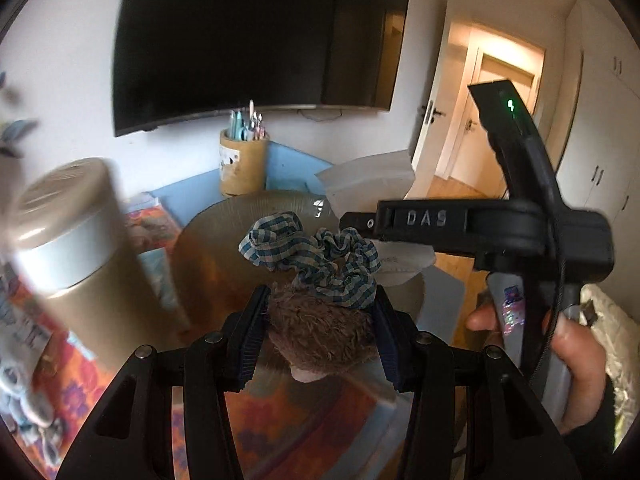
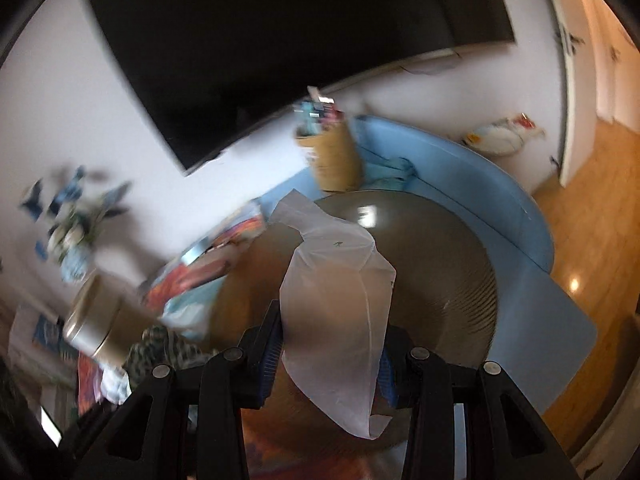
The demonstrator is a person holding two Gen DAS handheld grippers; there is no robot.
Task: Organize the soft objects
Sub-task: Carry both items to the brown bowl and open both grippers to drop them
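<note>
Clamped in the left hand-held gripper [image 1: 320, 328], a brown furry toy [image 1: 320, 330] half hides under a checked scrunchie [image 1: 320, 256], while the right hand-held gripper [image 2: 330, 354] pinches a cloudy plastic bag [image 2: 336, 300].

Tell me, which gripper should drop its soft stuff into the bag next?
Probably the left gripper. It already grips the brown fuzzy toy and checked scrunchie, right beside the clear plastic bag, which the right gripper holds.

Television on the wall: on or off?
Off: the large black wall-mounted television has a uniformly dark screen in both wrist views, with only faint reflections.
</note>
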